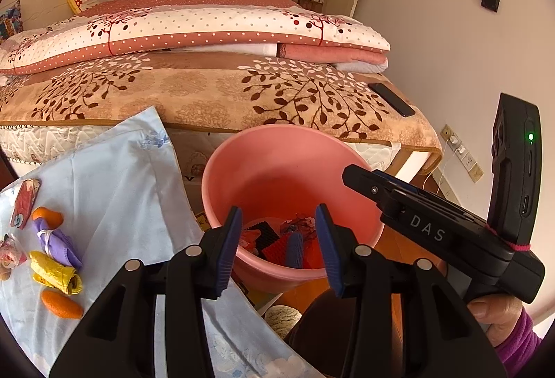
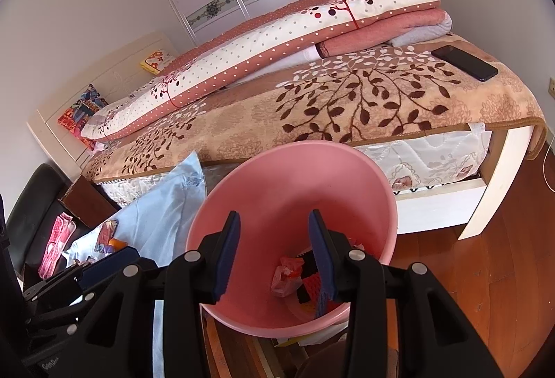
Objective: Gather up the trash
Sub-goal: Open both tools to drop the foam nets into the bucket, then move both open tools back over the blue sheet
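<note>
Both claws, left [image 1: 281,248] and right [image 2: 274,254], hang spread and empty over the bin [image 1: 222,169]. Next, judged: pinch one scrap [image 1: 55,268] left of the bin squarely.

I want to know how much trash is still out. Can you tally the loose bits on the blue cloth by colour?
Orange pieces: 2
Purple bundle: 1
Yellow wrapper: 1
Red printed packet: 1
Pink wrapper, cut off at the left edge: 1
Total: 6 on the blue cloth
</note>
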A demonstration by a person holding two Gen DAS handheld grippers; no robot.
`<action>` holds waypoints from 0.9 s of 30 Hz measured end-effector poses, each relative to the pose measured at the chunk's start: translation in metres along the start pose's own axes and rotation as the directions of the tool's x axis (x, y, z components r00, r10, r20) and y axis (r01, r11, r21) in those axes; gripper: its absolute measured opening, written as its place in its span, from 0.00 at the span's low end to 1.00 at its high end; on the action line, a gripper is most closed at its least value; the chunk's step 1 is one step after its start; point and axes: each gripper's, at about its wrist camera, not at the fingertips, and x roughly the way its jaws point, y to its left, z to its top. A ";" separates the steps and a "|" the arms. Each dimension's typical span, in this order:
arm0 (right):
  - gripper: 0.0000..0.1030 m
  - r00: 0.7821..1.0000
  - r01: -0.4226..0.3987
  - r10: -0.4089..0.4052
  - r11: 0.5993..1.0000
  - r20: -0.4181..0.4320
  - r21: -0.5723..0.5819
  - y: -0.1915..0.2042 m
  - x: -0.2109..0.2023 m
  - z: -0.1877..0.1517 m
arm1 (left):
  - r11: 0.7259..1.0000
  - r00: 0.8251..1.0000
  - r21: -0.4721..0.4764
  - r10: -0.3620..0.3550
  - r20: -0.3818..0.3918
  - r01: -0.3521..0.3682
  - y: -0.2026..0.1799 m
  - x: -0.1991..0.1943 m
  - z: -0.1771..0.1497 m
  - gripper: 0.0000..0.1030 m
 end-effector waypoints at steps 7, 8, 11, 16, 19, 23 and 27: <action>0.39 1.000 -0.009 0.010 1.000 0.016 -0.019 0.011 -0.008 0.000 | 0.999 0.999 -0.044 0.025 0.047 -0.023 0.018 -0.025 -0.001 0.43; 0.39 1.000 -0.013 0.013 1.000 0.015 -0.020 0.012 -0.009 0.000 | 0.998 0.998 -0.051 0.031 0.052 -0.028 0.022 -0.029 -0.001 0.43; 0.39 1.000 -0.026 0.026 0.999 0.010 -0.032 0.020 -0.009 -0.003 | 0.996 0.996 -0.078 0.054 0.066 -0.048 0.035 -0.041 -0.004 0.43; 0.39 0.996 -0.090 0.089 0.994 -0.021 -0.061 0.044 -0.005 -0.013 | 0.986 0.989 -0.131 0.118 0.088 -0.106 0.063 -0.062 -0.014 0.43; 0.39 0.991 -0.128 0.123 0.986 -0.046 -0.109 0.065 -0.002 -0.022 | 0.973 0.981 -0.172 0.171 0.095 -0.153 0.083 -0.076 -0.025 0.43; 0.39 0.982 -0.183 0.174 0.971 -0.075 -0.153 0.092 0.002 -0.033 | 0.952 0.966 -0.218 0.240 0.092 -0.216 0.109 -0.094 -0.041 0.43; 0.39 0.971 -0.228 0.211 0.956 -0.109 -0.182 0.116 0.010 -0.043 | 0.924 0.947 -0.258 0.311 0.081 -0.282 0.135 -0.111 -0.058 0.43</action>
